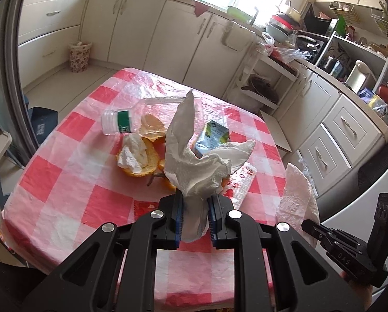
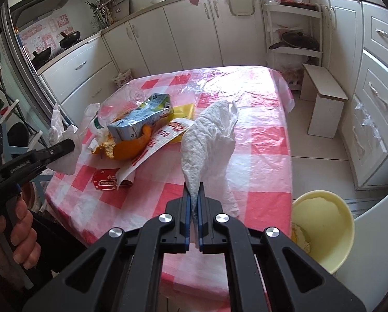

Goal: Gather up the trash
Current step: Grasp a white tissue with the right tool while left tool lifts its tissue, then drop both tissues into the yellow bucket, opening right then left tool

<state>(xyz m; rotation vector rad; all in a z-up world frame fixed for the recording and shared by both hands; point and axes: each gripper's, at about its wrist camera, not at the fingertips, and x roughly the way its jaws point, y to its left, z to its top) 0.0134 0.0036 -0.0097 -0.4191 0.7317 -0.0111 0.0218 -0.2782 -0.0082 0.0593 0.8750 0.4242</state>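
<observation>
Left gripper (image 1: pixel 194 217) clamped on a paper towel (image 1: pixel 191 156), lifted above the table's near edge | right gripper (image 2: pixel 194 217) pinching a second towel (image 2: pixel 207 145) | yellow bowl (image 2: pixel 324 228) off the near right corner | carton (image 2: pixel 142 122), orange peel (image 2: pixel 127 152), bottle (image 1: pixel 121 122) mid-table (image 2: pixel 266 161)

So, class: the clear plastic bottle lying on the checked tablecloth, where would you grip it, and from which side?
Grip the plastic bottle across its round body near the green label, coming down from above. It lies on its side among orange peel, and the capped end juts clear. Both tools already hold paper towels, so I'd free one first.
</observation>
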